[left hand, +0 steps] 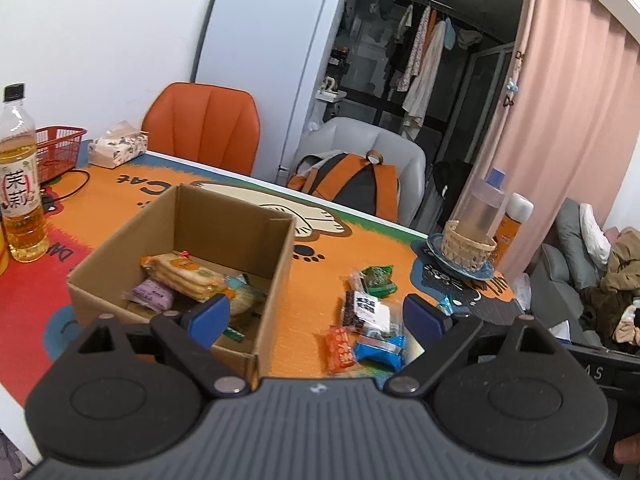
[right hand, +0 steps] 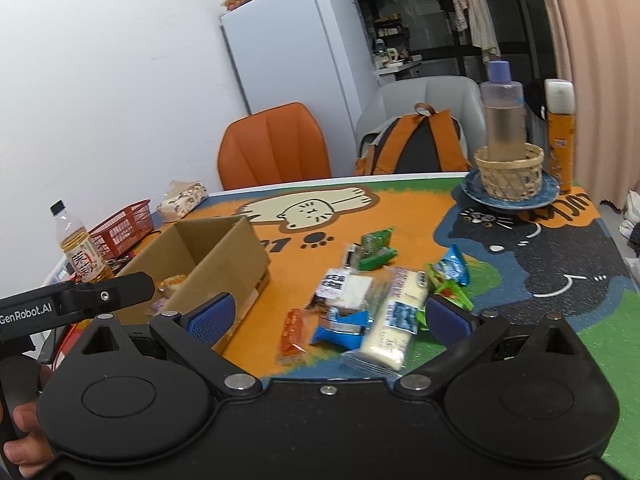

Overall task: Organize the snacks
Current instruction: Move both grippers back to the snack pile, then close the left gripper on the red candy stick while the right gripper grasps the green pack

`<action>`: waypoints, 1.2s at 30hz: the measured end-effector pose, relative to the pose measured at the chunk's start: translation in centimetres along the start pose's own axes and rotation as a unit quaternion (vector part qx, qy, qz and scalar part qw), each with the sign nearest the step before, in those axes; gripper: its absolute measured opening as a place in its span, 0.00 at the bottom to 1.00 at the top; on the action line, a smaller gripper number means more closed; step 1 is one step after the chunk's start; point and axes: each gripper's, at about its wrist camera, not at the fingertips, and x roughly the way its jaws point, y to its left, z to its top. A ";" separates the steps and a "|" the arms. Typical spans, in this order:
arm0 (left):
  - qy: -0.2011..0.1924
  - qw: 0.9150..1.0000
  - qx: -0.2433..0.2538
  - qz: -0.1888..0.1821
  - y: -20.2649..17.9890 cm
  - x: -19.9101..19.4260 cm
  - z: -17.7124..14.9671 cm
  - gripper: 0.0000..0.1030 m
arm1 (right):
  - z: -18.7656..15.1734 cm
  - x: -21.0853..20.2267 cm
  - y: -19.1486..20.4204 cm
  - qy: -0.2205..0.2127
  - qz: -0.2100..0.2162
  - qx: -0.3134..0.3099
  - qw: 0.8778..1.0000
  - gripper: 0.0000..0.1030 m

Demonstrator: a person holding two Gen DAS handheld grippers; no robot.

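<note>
An open cardboard box (left hand: 256, 264) (right hand: 236, 256) stands on the cat-print table mat and holds a cracker pack (left hand: 186, 276) and a purple packet (left hand: 154, 295). Right of it lie loose snacks: an orange packet (left hand: 340, 349) (right hand: 293, 336), a blue packet (left hand: 380, 347) (right hand: 344, 326), a dark-labelled pack (left hand: 365, 307) (right hand: 344, 286), a green packet (left hand: 378, 278) (right hand: 374, 248) and a long white pack (right hand: 396, 322). My left gripper (left hand: 318, 320) hovers open over the box's near right corner, nothing between its fingers. My right gripper (right hand: 332, 318) is open above the loose pile.
A tea bottle (left hand: 18, 184) (right hand: 80, 256), a red basket (left hand: 60, 150) (right hand: 124, 226) and a tissue box (left hand: 118, 146) stand at the table's left. A wicker cup with a clear bottle on a blue plate (right hand: 508, 172) stands at the far right. Chairs and a backpack (right hand: 416, 142) stand behind the table.
</note>
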 end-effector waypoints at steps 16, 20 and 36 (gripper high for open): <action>0.028 0.998 0.037 -0.046 -4.9 4.5 -1.1 0.88 | -1.0 0.7 -5.0 0.005 -0.044 0.015 0.999 0.87; 0.036 0.997 0.041 -0.047 -5.6 5.9 -1.6 0.85 | -1.1 1.8 -6.0 0.016 -0.043 0.022 0.999 0.77; 0.085 0.996 0.031 0.008 -4.5 10.8 -4.0 0.65 | -1.0 6.6 -8.4 0.044 -0.031 0.060 0.997 0.56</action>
